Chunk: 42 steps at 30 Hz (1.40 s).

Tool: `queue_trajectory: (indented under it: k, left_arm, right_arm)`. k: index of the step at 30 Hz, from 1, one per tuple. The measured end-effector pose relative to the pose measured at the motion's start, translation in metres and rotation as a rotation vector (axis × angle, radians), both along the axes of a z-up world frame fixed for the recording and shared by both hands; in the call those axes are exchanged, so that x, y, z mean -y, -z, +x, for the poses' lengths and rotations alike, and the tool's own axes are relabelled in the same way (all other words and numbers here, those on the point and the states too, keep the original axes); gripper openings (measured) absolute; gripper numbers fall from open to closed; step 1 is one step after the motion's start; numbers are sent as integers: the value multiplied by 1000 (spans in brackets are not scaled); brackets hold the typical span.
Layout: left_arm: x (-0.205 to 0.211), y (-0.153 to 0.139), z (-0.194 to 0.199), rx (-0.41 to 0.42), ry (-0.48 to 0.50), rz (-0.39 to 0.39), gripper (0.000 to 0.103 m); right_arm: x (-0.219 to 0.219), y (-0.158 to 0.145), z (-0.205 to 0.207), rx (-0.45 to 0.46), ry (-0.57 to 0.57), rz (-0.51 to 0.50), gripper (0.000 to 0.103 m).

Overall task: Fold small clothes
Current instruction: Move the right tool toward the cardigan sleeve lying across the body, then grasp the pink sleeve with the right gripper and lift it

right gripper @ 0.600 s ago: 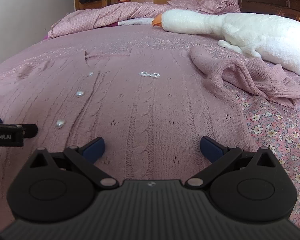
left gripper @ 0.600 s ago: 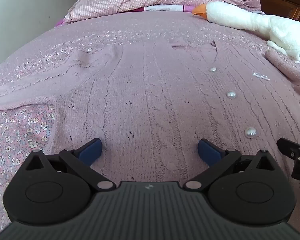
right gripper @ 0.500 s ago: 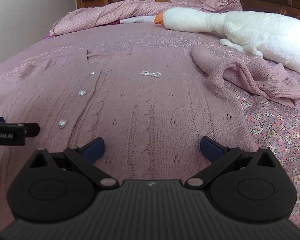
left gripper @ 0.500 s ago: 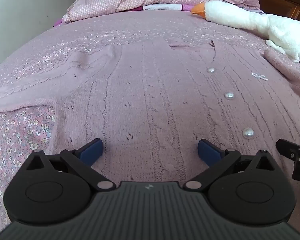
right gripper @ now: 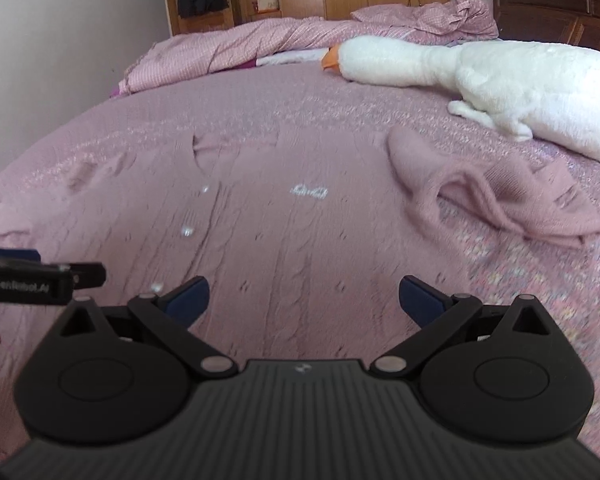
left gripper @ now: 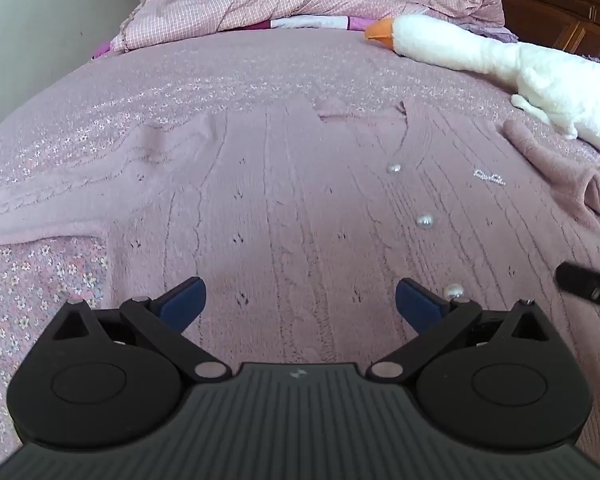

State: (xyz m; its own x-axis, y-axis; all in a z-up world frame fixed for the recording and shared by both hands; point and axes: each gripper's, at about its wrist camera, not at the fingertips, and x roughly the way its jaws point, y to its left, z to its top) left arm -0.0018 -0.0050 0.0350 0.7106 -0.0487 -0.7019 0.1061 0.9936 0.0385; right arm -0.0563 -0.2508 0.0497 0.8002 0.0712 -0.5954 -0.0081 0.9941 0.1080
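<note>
Across the lower half of both wrist views, a pink cable-knit cardigan point(left gripper: 292, 208) is lying spread flat, front up, on the pink floral bedspread point(left gripper: 32, 300). Against the frames from half a second ago, both cameras are sitting higher and looking further up the bed: the neckline and the far pillows are showing more fully, and the right wrist view is blurring with motion. I take that to mean both tools are lifting off the hem edge empty, so no fold is begun yet.

The left gripper point(left gripper: 298, 298) is hanging over the cardigan's lower middle with its blue pads wide apart and nothing between them. The right gripper point(right gripper: 304, 296) is hovering over the cardigan's other half, likewise spread and empty; its neighbour's tip is poking in at the left edge of that view.

Counting: one cardigan; three round pearl buttons point(left gripper: 425, 221) running down the placket right of centre in the left view; one small sparkly bow trim point(right gripper: 309, 191) on the chest. One sleeve is lying stretched toward the left edge of the left view, while the other sleeve point(right gripper: 496, 200) is lying bunched at the right of the right view. One white plush goose point(right gripper: 480, 76) is resting in the upper right, and one rumpled pink checked duvet point(left gripper: 236, 12) is lying along the top.
</note>
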Motion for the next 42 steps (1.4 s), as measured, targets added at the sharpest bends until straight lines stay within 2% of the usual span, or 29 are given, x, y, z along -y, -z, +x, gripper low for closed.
queue_trajectory:
  k: [6, 12, 17, 30, 36, 42]
  left_arm:
    - [-2, -1, 1, 3, -8, 29, 103]
    - [-5, 2, 3, -15, -17, 19, 103]
    - [-5, 2, 3, -8, -22, 12, 103]
    - [-4, 5, 9, -36, -39, 12, 103]
    - [-3, 7, 11, -46, -36, 10, 103]
    - [-2, 10, 15, -45, -37, 17, 103]
  right_arm:
    - [29, -13, 10, 19, 50, -1, 103]
    - [63, -21, 21, 56, 128, -61, 103]
    - [93, -22, 31, 64, 200, -58, 103]
    - [146, -6, 61, 38, 369, -86, 103]
    - [161, 22, 77, -63, 392, -80, 103]
    - [167, 28, 80, -53, 402, -63, 103]
